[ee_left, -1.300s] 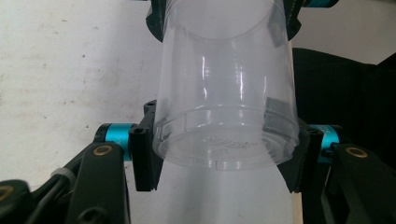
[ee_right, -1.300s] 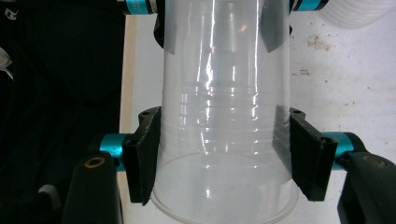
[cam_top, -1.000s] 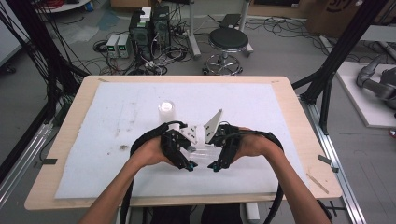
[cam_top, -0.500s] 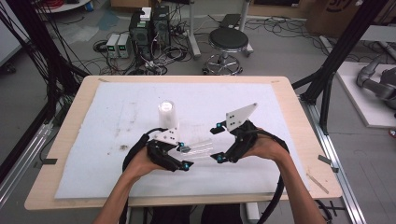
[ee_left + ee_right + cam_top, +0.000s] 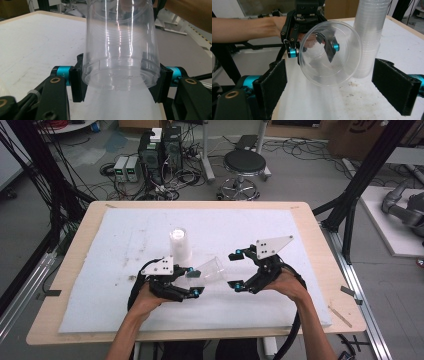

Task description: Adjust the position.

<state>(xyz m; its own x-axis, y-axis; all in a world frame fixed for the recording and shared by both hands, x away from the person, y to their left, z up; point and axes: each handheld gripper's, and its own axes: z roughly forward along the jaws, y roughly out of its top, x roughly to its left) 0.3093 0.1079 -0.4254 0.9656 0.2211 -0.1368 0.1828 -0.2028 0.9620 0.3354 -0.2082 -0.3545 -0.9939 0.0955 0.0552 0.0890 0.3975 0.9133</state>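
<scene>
Your left gripper (image 5: pixel 193 281) has its jaws clamped on a clear cup (image 5: pixel 210 268); your right gripper (image 5: pixel 236 269) stands wide open, holding nothing, beside the cup's mouth. High view: the cup lies tilted above the white mat (image 5: pixel 100 285), near the cup stack (image 5: pixel 179 245). Left gripper view: pads (image 5: pixel 77 82) squeeze the cup's base (image 5: pixel 120 75). Right gripper view: the cup's mouth (image 5: pixel 329 53) faces you, the stack (image 5: pixel 369 35) behind it. No readable writing.

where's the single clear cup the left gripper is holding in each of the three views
High view: the clear cup lies tilted just right of centre, its base in the left gripper.
Left gripper view: it rises up the middle, base clamped between the jaws.
Right gripper view: upper centre, its open mouth towards the camera.
Shared landmark: the stack of cups, seen behind the cup in the high view and to its right in the right gripper view.
</scene>
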